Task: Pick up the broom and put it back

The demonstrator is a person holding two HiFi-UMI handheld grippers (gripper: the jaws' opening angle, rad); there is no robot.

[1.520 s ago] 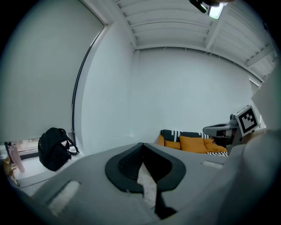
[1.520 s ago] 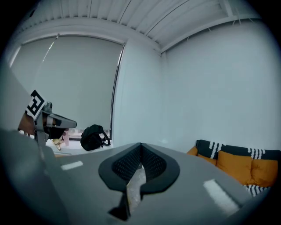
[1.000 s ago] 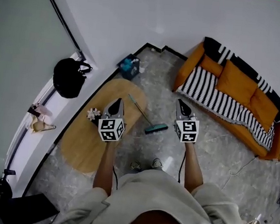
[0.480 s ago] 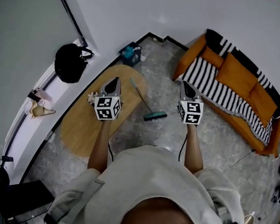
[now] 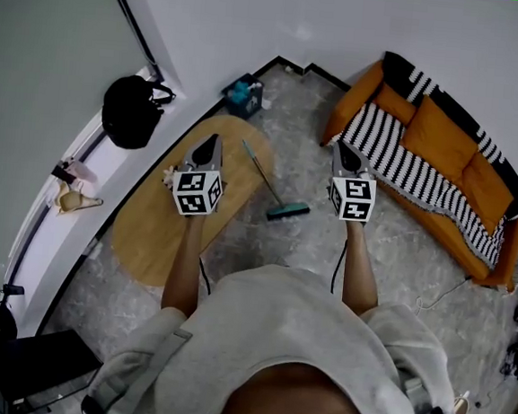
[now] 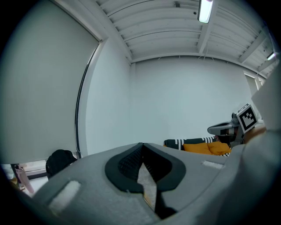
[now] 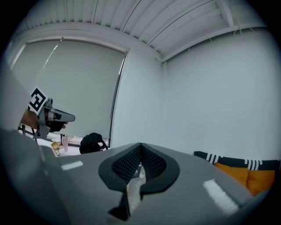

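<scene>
The broom (image 5: 277,203) lies on the stone floor with its teal head (image 5: 287,212) toward me. Its thin handle (image 5: 255,167) runs away to the left along the oval wooden table's (image 5: 148,237) edge. My left gripper (image 5: 213,139) hovers over the table, left of the handle, shut and empty. My right gripper (image 5: 338,146) hangs to the right of the broom head, also shut with nothing in it. In the left gripper view the jaws (image 6: 142,145) meet at their tips and point nearly level at the wall. The right gripper view shows the same for its jaws (image 7: 141,145).
An orange sofa (image 5: 443,164) with a striped blanket stands at the right. A black bag (image 5: 130,114) sits on the window sill at the left. A teal box (image 5: 242,96) stands in the far corner and a small flower-like ornament (image 5: 169,177) on the table. A cable trails on the floor.
My left gripper has risen a little over the table. The right gripper has hardly moved. The broom lies where it was.
</scene>
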